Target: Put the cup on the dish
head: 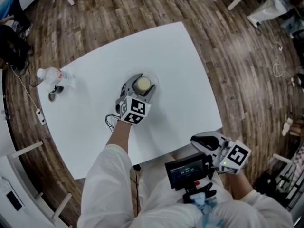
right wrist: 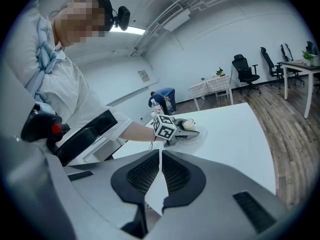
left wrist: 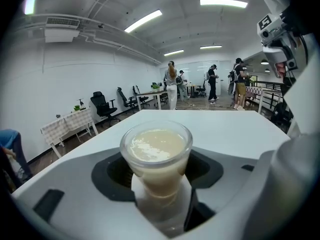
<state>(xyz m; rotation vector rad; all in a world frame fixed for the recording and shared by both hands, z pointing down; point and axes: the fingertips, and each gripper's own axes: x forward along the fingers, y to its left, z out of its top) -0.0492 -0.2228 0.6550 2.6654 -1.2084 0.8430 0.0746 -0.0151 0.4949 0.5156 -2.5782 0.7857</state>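
At nine o'clock on the white table [head: 180, 56]: a clear plastic bottle [head: 50, 75], with a small dark item [head: 53, 96] just beside it toward seven o'clock

At the table's centre: the left gripper [head: 141, 81], reaching in from six o'clock on a bare forearm below a white sleeve. Grips a cup [left wrist: 156, 151] between its dark pads, one pad against each side of the cup. Looks like this up close: clear and see-through, with a wide round rim and walls that taper to a narrower base. Stands upright. Carries a pale cream, opaque liquid almost to the rim, its surface glossy with a few lighter patches.

From the right gripper view, shows the same cup over a flat, clear dish [right wrist: 200, 135] that spreads out on the table around and under the left gripper's tips. Cannot tell whether the base touches the dish.

At five o'clock, past the table's near edge: the right gripper [right wrist: 160, 156], held off the table and well apart from the cup. Keeps both ribbed pads pressed together, with nothing between them. Just below it toward six o'clock, a black device with a lit screen [head: 187, 170], close to the person's body
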